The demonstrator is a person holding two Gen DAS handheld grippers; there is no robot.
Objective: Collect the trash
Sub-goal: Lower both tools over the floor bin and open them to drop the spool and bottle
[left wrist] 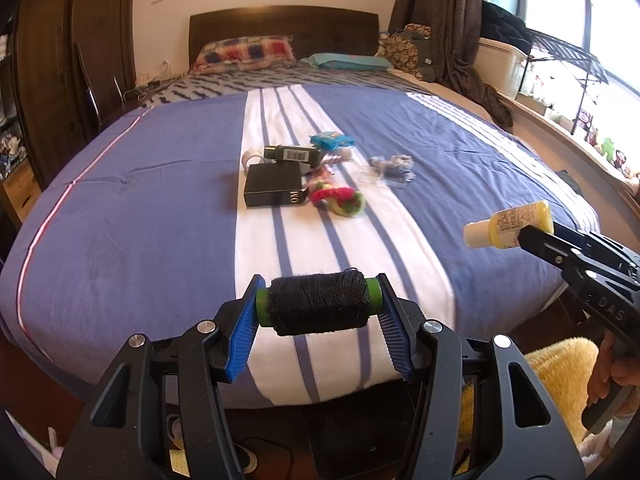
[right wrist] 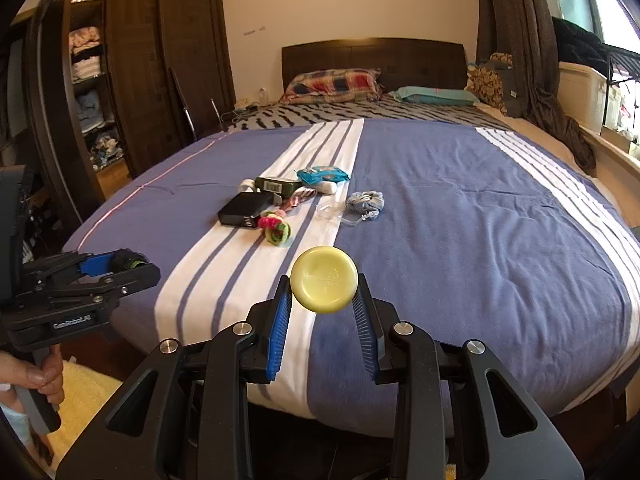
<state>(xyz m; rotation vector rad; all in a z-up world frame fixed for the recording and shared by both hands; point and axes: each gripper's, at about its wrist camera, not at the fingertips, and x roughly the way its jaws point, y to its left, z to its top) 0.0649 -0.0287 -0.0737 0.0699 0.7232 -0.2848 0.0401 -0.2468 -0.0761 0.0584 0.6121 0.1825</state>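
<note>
My left gripper (left wrist: 318, 304) is shut on a spool of black thread (left wrist: 318, 304) with green ends, held over the bed's near edge; the spool also shows in the right wrist view (right wrist: 128, 262). My right gripper (right wrist: 324, 302) is shut on a small yellow bottle (right wrist: 324, 279), seen bottom-on; the left wrist view shows its white cap (left wrist: 508, 224). A litter pile lies mid-bed: a black box (left wrist: 274, 188), a dark green bottle (left wrist: 292, 153), a blue packet (left wrist: 332, 140), a pink-green scrunchie (left wrist: 340, 199), a grey cloth bundle (left wrist: 392, 164).
The bed (left wrist: 140, 220) has a blue cover with white stripes and pillows (left wrist: 244, 54) at the headboard. A dark wardrobe (right wrist: 168, 60) stands left. A window ledge with a rack (left wrist: 560, 64) runs along the right. A yellow rug (left wrist: 556, 364) lies on the floor.
</note>
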